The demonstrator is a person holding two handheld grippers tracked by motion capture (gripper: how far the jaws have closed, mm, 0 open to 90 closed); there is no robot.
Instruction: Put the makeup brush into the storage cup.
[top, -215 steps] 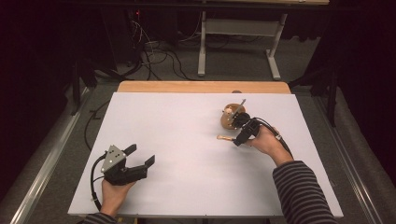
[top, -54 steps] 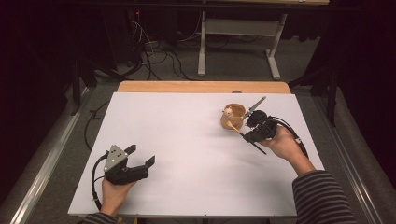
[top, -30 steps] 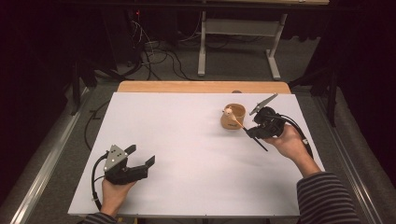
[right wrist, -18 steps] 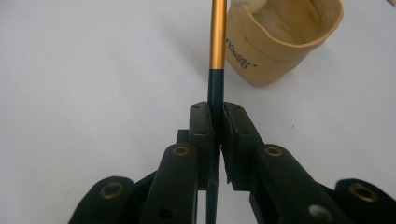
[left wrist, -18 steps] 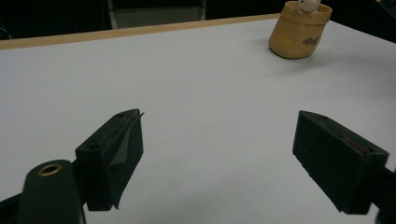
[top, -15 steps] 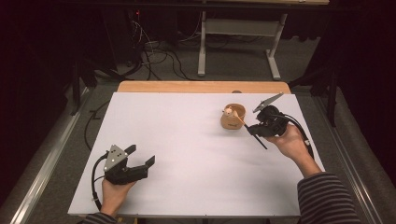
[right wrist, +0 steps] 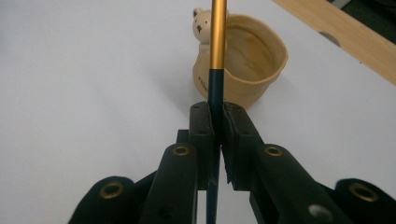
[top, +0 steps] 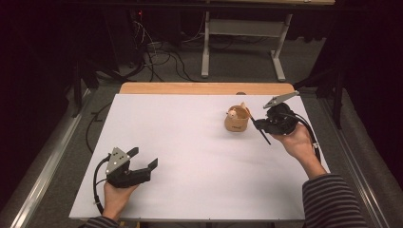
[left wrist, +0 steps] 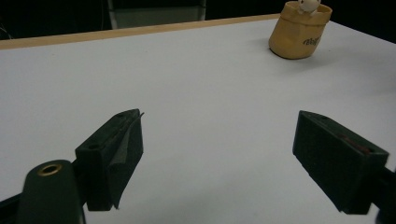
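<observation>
Right gripper (right wrist: 216, 114) — jaws clamped on a dark stick with a gold upper section (right wrist: 217, 37), its upper end over the tan bear pot (right wrist: 252, 60) standing at the table's (top: 190, 142) far right. Left gripper (left wrist: 217, 154) — jaws wide apart, nothing between them, near the table's front left edge.

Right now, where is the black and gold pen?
The pen is clamped between the right gripper's fingers, its gold end pointing at the bear-faced cup; in the high view it sits at the table's far right.
</observation>
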